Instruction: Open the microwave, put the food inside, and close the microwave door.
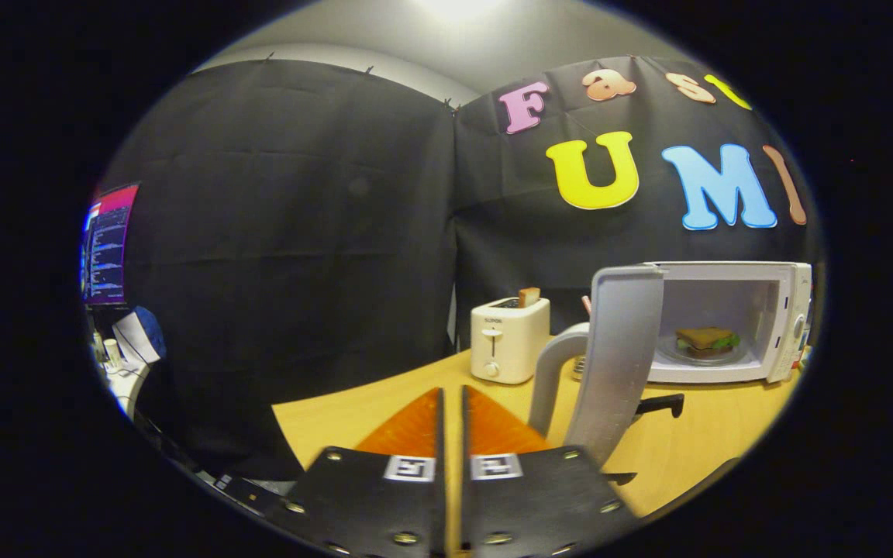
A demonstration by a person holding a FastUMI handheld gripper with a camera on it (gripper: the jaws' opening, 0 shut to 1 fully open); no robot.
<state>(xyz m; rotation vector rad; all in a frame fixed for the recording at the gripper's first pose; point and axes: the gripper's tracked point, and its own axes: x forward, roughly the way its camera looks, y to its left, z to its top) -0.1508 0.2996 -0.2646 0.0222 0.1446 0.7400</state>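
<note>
Gripper (452, 399) fingers nearly together, only a thin slit between them, clenched on nothing, over the wooden table (694, 457). Microwave (733, 322) sits beyond and right of the fingers, door (617, 353) swung wide open, edge-on toward the camera, curved handle (553, 372) on its left side. Sandwich (706, 341) lies inside the cavity on the glass plate (701, 355). White toaster (508, 339) stands left of the door, 1 slice of toast (529, 296) sticking up from it. Black object (660, 404) lies on the table behind the door, can't tell what.
</note>
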